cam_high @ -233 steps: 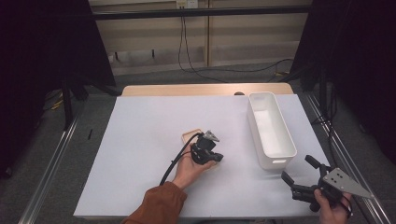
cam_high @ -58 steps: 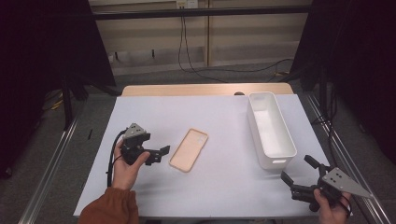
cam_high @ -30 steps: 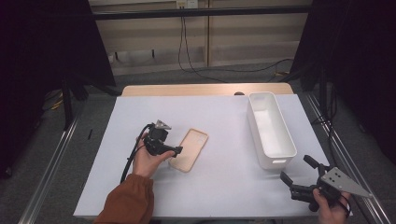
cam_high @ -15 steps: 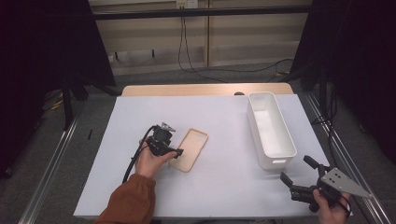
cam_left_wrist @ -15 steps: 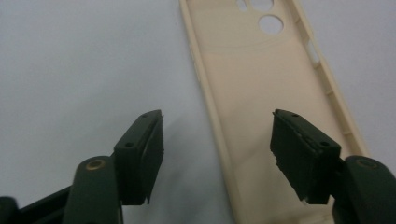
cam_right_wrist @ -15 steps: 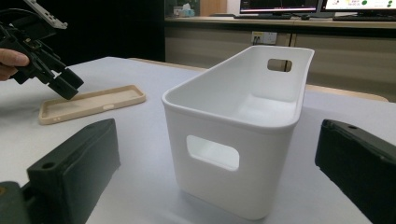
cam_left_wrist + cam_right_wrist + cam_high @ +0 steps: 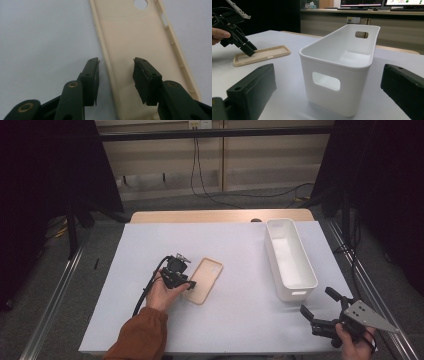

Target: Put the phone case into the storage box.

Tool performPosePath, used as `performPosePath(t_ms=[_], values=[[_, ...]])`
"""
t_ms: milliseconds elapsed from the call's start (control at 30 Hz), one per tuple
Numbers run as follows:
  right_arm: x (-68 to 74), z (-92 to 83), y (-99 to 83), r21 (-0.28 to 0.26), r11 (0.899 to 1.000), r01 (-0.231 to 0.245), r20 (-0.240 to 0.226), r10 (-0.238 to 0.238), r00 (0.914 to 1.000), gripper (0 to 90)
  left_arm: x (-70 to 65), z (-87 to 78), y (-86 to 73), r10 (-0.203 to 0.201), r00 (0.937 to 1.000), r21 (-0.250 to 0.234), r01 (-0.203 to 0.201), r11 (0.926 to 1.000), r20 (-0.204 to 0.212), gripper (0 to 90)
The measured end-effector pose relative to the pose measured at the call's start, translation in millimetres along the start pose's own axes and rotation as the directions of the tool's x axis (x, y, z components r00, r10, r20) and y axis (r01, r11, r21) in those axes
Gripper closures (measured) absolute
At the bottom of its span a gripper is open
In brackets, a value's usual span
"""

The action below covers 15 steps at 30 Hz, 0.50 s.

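Since the earlier frames the left gripper [image 7: 186, 282] has travelled from the left part of the white sheet to the near-left corner of the cream phone case [image 7: 203, 280], and its fingers [image 7: 91, 75] have just been closing; they now stand partly open astride the case's left rim, one outside on the sheet, the other inside the tray of the case, neither pad pressing on it yet. The case lies flat, open side up, at the middle of the high view. The desk [image 7: 150, 216] is a pale wooden top under a white sheet [image 7: 240, 320], with grey floor around, metal rails at both sides, dark curtains in the upper corners and cables along the back wall. The right gripper [image 7: 320, 309] sits at the lower right of the high view with its fingers wide open and nothing between them, facing the short end of the white bin [image 7: 291, 282]. The left gripper view adds the round camera hole [image 7: 141, 3] in the case; the right gripper view adds the bin's handle cut-out [image 7: 326, 81] and monitors [image 7: 362, 3] along a far counter
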State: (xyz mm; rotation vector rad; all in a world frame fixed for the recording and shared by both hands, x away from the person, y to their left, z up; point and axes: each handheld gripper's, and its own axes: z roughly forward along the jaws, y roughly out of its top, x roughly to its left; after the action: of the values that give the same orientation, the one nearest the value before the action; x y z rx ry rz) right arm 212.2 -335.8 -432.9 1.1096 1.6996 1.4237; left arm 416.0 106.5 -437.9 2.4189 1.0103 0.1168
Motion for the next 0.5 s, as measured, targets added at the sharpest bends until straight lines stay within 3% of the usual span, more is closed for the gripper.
performPosePath(t_ms=[133,267,500], values=[[0.3,0.1,0.0,0.0,1.0,0.001,-0.001,-0.001,1.0,0.0,-0.1,-0.3,1.0,-0.016,0.9999,0.012,0.016,0.9998,-0.001,57.1],[0.2,-0.1,-0.1,-0.001,1.0,0.001,-0.001,-0.001,1.0,0.0,4.4,-1.1,-0.9,-0.042,0.9989,0.004,0.042,0.9991,0.021,66.9],[0.5,0.0,0.0,0.002,1.0,0.004,-0.003,-0.004,1.0,0.0,6.3,-1.0,-1.2,-0.047,0.9984,-0.002,0.047,0.9989,0.033,73.1]])
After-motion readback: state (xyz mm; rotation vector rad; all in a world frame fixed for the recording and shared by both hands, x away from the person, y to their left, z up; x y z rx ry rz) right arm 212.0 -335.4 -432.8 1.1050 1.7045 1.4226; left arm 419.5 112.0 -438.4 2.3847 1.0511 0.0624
